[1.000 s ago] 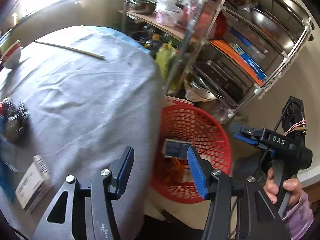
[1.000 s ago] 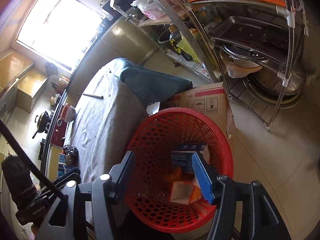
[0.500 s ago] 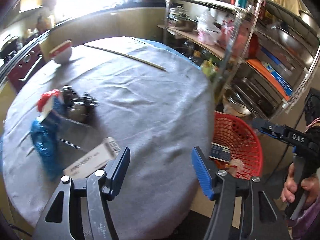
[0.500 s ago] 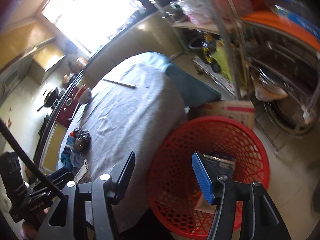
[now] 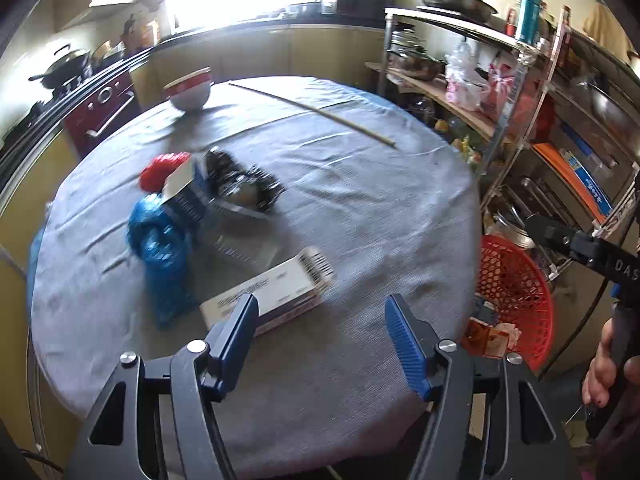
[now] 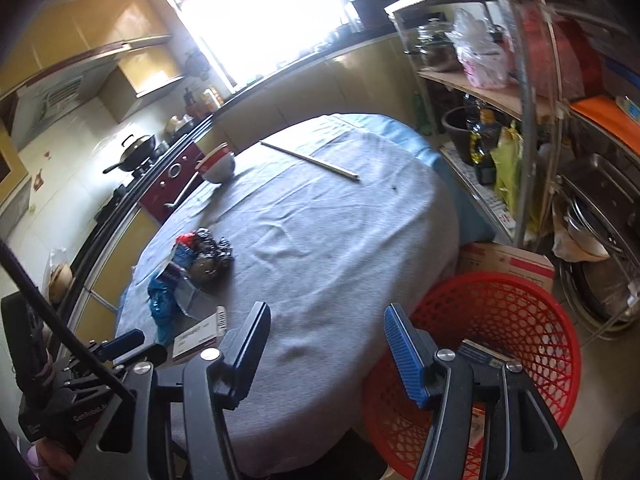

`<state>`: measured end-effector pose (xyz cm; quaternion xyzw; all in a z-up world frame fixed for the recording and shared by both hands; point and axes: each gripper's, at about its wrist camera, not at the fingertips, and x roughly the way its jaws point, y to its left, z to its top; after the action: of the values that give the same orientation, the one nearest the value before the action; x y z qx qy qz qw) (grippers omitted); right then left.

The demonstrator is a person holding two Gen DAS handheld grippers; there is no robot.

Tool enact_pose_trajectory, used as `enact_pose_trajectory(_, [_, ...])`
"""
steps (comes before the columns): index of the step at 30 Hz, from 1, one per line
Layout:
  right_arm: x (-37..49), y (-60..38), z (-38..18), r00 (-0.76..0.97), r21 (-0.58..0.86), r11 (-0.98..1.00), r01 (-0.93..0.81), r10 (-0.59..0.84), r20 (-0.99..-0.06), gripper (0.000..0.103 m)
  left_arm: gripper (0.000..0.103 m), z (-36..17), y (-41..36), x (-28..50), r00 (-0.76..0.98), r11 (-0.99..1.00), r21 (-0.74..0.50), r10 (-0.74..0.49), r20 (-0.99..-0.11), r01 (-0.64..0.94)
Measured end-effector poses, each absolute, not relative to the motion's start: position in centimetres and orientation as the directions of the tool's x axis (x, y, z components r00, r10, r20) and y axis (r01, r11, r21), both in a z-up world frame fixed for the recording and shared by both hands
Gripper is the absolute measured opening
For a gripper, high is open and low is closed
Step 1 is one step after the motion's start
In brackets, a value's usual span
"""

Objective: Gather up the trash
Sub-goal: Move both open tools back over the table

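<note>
Trash lies on the round grey-clothed table [image 5: 340, 200]: a flat white carton with a barcode [image 5: 272, 292], a blue plastic bag [image 5: 164, 252], a red-capped blue and white pack [image 5: 176, 176] and a dark crumpled wrapper [image 5: 244, 184]. The same pile shows in the right wrist view [image 6: 192, 272]. A red mesh basket [image 5: 516, 292] [image 6: 500, 320] stands on the floor right of the table with boxes inside. My left gripper [image 5: 320, 340] is open and empty, just in front of the white carton. My right gripper [image 6: 326, 348] is open and empty above the table's edge beside the basket.
A red and white bowl [image 5: 188, 90] and a long wooden stick [image 5: 312, 112] lie at the table's far side. A metal rack [image 5: 560, 120] with pans and bags stands to the right. A cardboard box [image 6: 508, 260] sits behind the basket. A kitchen counter [image 5: 260, 40] runs along the back.
Both grippers have swung left and up, away from the red basket, toward the tabletop. The trash pile now lies in front of the left gripper. Both stay open and empty.
</note>
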<state>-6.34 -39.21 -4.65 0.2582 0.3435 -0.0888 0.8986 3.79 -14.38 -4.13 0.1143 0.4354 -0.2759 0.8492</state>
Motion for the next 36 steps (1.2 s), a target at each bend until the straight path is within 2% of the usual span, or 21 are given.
enact_pose_trajectory(10, [-4.7, -36.1, -3.6, 0.750, 0.382, 0.882, 0.274, 0.053, -0.659, 0.064, 0.068, -5.8, -8.0, 4.7, 0.485, 0.897, -0.061, -0.293, -0.824, 0.438])
enact_pose_trajectory(18, [-4.1, -32.9, -1.6, 0.779, 0.354, 0.913, 0.202, 0.069, -0.624, 0.064, 0.068, -3.8, -5.0, 4.3, 0.556, 0.925, -0.047, -0.266, -0.788, 0.377])
enact_pose_trajectory(26, [-6.4, -30.0, 0.6, 0.808, 0.256, 0.955, 0.148, 0.033, -0.589, 0.064, 0.070, -0.7, -4.5, 2.4, 0.619, 0.925, -0.041, -0.285, -0.732, 0.377])
enact_pose_trajectory(36, [-10.7, -30.6, 2.7, 0.851, 0.220, 0.963, 0.159, -0.021, -0.526, 0.064, 0.071, 2.6, -6.5, -1.0, 0.669, 0.912, -0.001, -0.302, -0.679, 0.411])
